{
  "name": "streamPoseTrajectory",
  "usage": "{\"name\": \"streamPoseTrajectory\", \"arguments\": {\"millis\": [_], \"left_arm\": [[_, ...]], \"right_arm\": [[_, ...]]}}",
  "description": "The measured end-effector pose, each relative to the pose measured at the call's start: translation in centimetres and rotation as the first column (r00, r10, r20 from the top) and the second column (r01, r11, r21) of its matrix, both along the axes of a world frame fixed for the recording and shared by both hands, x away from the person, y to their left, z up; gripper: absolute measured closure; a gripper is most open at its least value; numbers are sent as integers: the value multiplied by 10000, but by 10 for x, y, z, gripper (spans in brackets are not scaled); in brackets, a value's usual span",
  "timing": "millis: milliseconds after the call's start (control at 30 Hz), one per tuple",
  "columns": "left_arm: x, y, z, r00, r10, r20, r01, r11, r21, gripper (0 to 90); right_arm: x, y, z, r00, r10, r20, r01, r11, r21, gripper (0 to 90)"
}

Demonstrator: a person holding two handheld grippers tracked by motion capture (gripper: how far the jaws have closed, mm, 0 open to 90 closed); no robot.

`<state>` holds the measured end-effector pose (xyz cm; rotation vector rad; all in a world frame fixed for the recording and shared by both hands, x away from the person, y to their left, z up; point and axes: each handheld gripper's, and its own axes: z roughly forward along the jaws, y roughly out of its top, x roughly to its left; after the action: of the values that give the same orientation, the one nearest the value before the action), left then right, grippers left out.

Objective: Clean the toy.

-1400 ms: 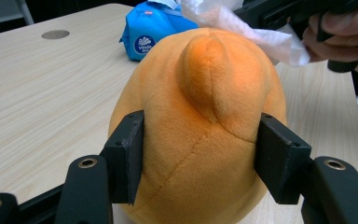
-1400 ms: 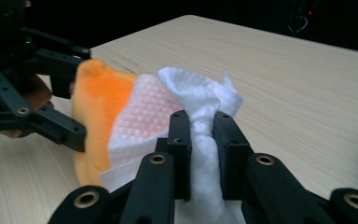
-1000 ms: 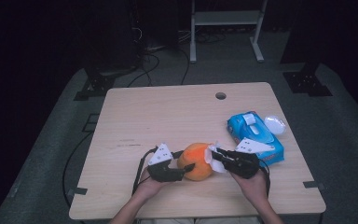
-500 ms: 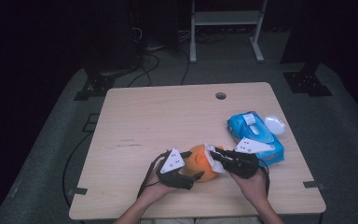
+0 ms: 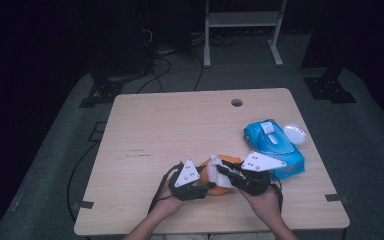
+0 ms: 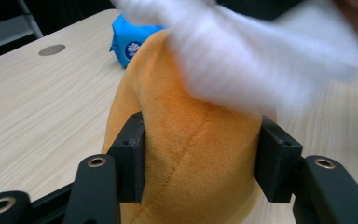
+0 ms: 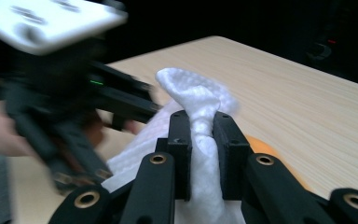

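An orange plush toy (image 5: 222, 190) lies near the table's front edge between both hands. In the left gripper view the toy (image 6: 177, 98) bulges between the pads (image 6: 131, 158) of my left gripper (image 6: 200, 158), which is shut on it. Its jaws have just been closing with the toy between them. My right gripper (image 7: 204, 144) is shut on a bunched white wipe (image 7: 191, 93) and holds it on top of the toy (image 7: 261, 149). From above, the left gripper (image 5: 207, 186) and right gripper (image 5: 228, 173) meet at the toy, with the wipe (image 5: 214, 171) over it.
A blue pack of wipes (image 5: 272, 145) lies just right of the hands, with a round white lid (image 5: 295, 133) beside it. A small round hole (image 5: 236, 102) sits near the table's (image 5: 155, 130) far edge. Dark floor, cables and a stand surround the table.
My left gripper has shifted right, from the toy's left side to its near side, and closed on it. The right gripper still holds the wipe over the toy.
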<state>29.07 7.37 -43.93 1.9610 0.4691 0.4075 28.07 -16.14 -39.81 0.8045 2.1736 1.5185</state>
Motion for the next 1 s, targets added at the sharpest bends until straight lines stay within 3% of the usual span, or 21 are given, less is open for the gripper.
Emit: {"name": "streamPoseTrajectory", "arguments": {"millis": [33, 133, 200, 300, 333, 400, 433, 533, 600, 667, 733, 833, 900, 1000], "left_arm": [[0, 0, 0, 9999, 102, 29, -102, 9999, -37, 454], [-3, 0, 4, 9987, 306, 403, -306, 9995, -22, 466], [-4, 3, 9, 9969, 529, 576, -527, 9986, -39, 470], [-5, 5, 12, 9915, 993, 838, -1007, 9948, 130, 469], [-5, 4, 12, 9921, 993, 762, -1015, 9945, 260, 463], [-4, 2, 8, 9969, 686, 393, -700, 9969, 354, 431], [-6, 1, 7, 9972, 611, 435, -628, 9972, 398, 409], [-7, 0, 8, 9995, 221, 221, -229, 9991, 348, 370], [-11, 0, 6, 9990, -288, -353, 284, 9995, -105, 380], [-15, -3, 7, 9986, -479, -246, 480, 9988, 49, 378], [-16, -3, 8, 9987, -460, -207, 458, 9989, -98, 356], [-12, 2, 12, 10000, -39, -16, 38, 9974, -715, 315], [-4, 6, 11, 9989, 364, -282, -388, 9952, -893, 274], [1, 6, 4, 9965, 264, -797, -343, 9944, -996, 266]], "right_arm": [[2, -3, -1, 9999, -126, 4, 126, 9999, -53, 777], [12, -21, -10, 9956, -706, -615, 722, 9971, 234, 777], [11, -22, -9, 9958, -735, -540, 749, 9969, 232, 777], [5, -15, -2, 9989, -324, -325, 341, 9980, 526, 776], [3, -11, 0, 9996, -105, -266, 122, 9979, 632, 776], [3, -5, -1, 9998, -13, -184, 20, 9993, 363, 775], [4, -5, -4, 9997, -24, -257, 33, 9995, 321, 775], [11, -15, -11, 9961, -337, -810, 388, 9973, 622, 775], [17, -26, -16, 9898, -673, -1254, 803, 9916, 1014, 775], [20, -32, -20, 9862, -779, -1463, 955, 9885, 1169, 775], [21, -33, -20, 9848, -774, -1557, 959, 9887, 1151, 775], [22, -33, -20, 9841, -667, -1644, 838, 9915, 993, 775], [20, -33, -19, 9848, -521, -1654, 673, 9938, 880, 775], [17, -31, -18, 9848, -438, -1684, 559, 9961, 678, 775]]}}
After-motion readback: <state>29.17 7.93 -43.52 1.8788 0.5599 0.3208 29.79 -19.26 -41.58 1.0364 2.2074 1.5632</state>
